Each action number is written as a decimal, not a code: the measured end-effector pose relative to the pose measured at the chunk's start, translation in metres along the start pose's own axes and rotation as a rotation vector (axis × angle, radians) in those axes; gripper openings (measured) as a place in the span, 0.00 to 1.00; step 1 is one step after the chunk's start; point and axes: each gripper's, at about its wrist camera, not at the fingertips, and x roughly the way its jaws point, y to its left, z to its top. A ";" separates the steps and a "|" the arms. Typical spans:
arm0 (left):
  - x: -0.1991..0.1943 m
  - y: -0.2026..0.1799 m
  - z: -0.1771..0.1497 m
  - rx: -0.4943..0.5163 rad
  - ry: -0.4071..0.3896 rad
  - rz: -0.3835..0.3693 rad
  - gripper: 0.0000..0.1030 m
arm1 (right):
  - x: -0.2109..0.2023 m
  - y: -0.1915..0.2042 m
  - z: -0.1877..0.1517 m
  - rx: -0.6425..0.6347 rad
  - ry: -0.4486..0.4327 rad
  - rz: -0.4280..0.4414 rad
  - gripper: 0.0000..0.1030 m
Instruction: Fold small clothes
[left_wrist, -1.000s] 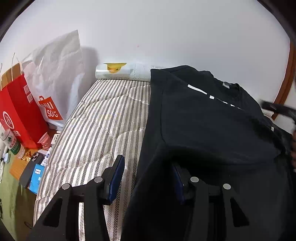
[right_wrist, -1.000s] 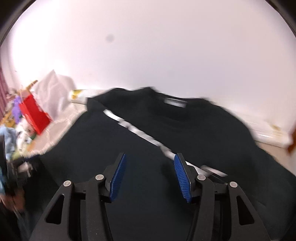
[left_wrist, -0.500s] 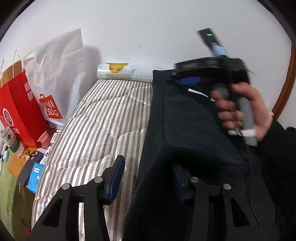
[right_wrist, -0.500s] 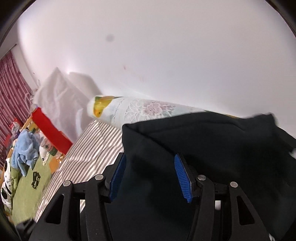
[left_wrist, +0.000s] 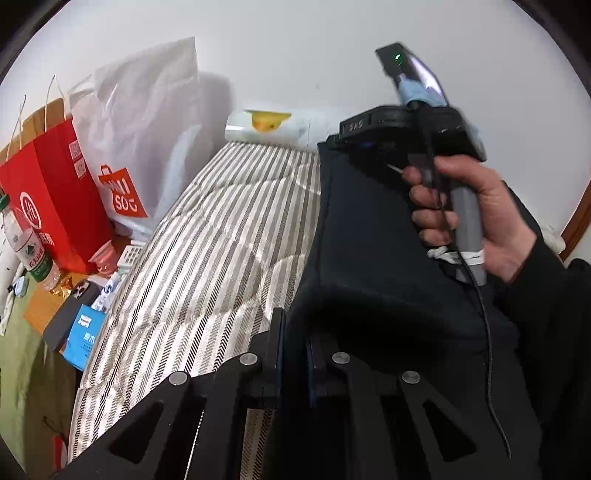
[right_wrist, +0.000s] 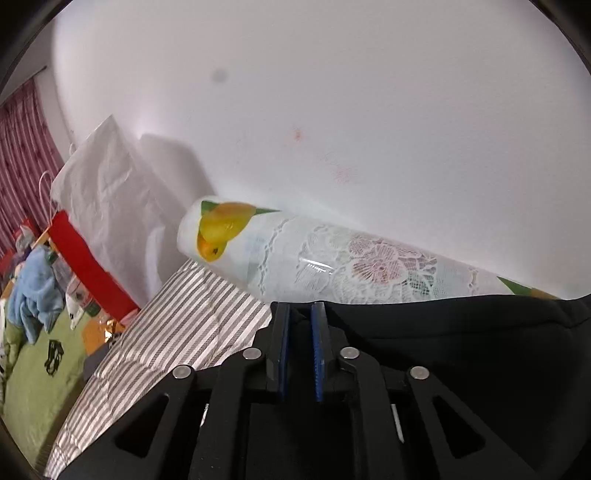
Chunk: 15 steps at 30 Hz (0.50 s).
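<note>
A black T-shirt (left_wrist: 369, 251) lies on the striped bed (left_wrist: 207, 251), its left edge folded over. My left gripper (left_wrist: 294, 332) is shut on the shirt's near left edge. In the left wrist view a hand holds the right gripper body (left_wrist: 417, 125) at the shirt's far left corner. In the right wrist view my right gripper (right_wrist: 300, 325) is shut on that far corner of the black shirt (right_wrist: 461, 350), just in front of a rolled floral sheet (right_wrist: 332, 258).
A white shopping bag (left_wrist: 136, 147) and a red paper bag (left_wrist: 51, 184) stand left of the bed against the wall. A water bottle (left_wrist: 26, 243), a phone (left_wrist: 68, 310) and a blue box (left_wrist: 83, 336) lie beside the bed's left edge.
Both grippers were open and have closed on the shirt's left edge. The right gripper swung from over the shirt's middle to its far left corner.
</note>
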 end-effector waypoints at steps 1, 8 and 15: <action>0.001 0.002 0.000 -0.012 0.007 -0.007 0.14 | -0.007 -0.001 -0.001 0.002 0.009 0.001 0.19; -0.002 0.004 0.000 -0.028 0.008 -0.011 0.39 | -0.108 -0.033 -0.023 0.058 -0.050 -0.045 0.37; -0.022 -0.008 0.000 0.021 -0.089 -0.042 0.60 | -0.311 -0.103 -0.094 0.165 -0.165 -0.276 0.61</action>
